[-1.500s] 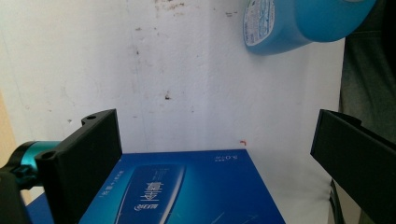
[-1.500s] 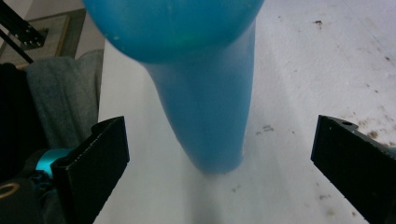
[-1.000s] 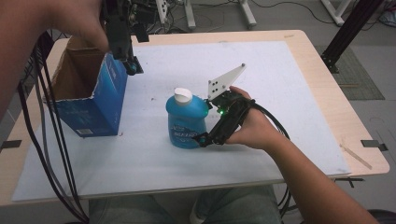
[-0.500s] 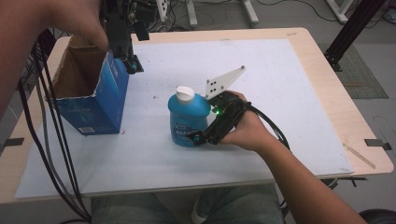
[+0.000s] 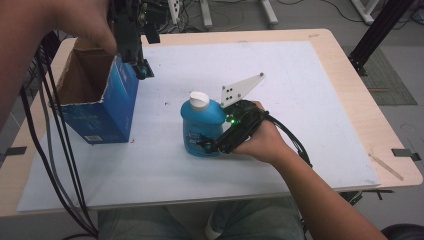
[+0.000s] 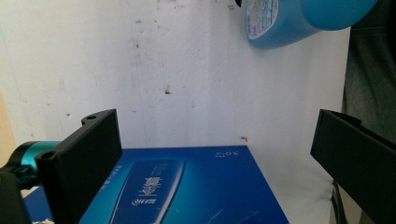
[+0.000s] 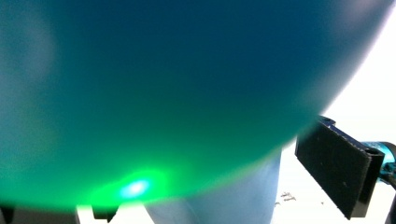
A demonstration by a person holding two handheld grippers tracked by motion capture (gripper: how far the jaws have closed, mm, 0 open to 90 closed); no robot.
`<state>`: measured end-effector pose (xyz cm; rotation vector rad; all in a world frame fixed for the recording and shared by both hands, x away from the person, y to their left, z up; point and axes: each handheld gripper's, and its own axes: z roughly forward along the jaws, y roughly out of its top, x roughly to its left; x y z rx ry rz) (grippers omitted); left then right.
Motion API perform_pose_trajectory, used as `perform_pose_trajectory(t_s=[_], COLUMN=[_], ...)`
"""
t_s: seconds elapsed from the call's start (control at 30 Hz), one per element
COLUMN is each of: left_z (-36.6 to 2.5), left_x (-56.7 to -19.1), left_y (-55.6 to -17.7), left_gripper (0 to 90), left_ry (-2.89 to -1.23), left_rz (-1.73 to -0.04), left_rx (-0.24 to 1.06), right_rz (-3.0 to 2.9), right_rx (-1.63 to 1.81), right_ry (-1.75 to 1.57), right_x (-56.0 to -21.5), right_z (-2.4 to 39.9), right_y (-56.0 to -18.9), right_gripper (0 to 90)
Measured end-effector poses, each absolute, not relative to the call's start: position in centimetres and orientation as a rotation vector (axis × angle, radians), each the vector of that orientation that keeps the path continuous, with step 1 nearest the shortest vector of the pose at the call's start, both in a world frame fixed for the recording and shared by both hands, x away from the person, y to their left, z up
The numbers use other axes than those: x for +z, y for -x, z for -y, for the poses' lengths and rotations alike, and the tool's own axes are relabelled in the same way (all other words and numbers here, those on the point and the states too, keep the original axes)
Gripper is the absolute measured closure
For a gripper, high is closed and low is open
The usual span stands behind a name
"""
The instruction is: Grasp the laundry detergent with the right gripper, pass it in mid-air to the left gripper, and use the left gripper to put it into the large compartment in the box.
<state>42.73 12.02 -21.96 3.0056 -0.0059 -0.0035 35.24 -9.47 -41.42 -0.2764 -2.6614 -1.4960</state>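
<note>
A blue bottle (image 5: 197,127) with a white cap stands upright mid-table. My right gripper (image 5: 207,145) lies level at its base, with the bottle between the jaws. They have just been closing. In the right gripper view the bottle (image 7: 163,93) looms very close, and one finger (image 7: 338,170) shows a bare pad with a thin gap beside it. An open-topped blue box (image 5: 107,110) stands at the left. My left gripper (image 5: 141,70) hangs over the box's right wall. Its jaws (image 6: 217,116) are wide apart above the box (image 6: 187,186), and the bottle (image 6: 289,23) lies beyond.
A white mat (image 5: 300,75) covers most of the wooden table (image 5: 350,55). Black cables (image 5: 55,150) trail down past the box at the left. The grey plate (image 5: 242,87) on the right gripper juts up behind the bottle. Black stands rise beyond the table's far edge.
The right hand has crept slightly closer against the bottle's base. The bottle, the box and the left gripper stay where they were.
</note>
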Motion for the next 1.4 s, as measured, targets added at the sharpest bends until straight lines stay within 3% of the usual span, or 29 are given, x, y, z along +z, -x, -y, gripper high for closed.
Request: perform_pose_trajectory(t_s=[1.4], left_z=[-12.01], left_x=[-22.27], left_y=[-42.90], left_gripper=[1.8], left_ry=[-3.025], left_rz=[-0.004], left_rx=[-0.005], right_rz=[2.649], right_rx=[-1.551], right_ry=[0.233], right_x=[-41.74], right_z=[9.52], right_y=[-34.74], right_gripper=[34.5])
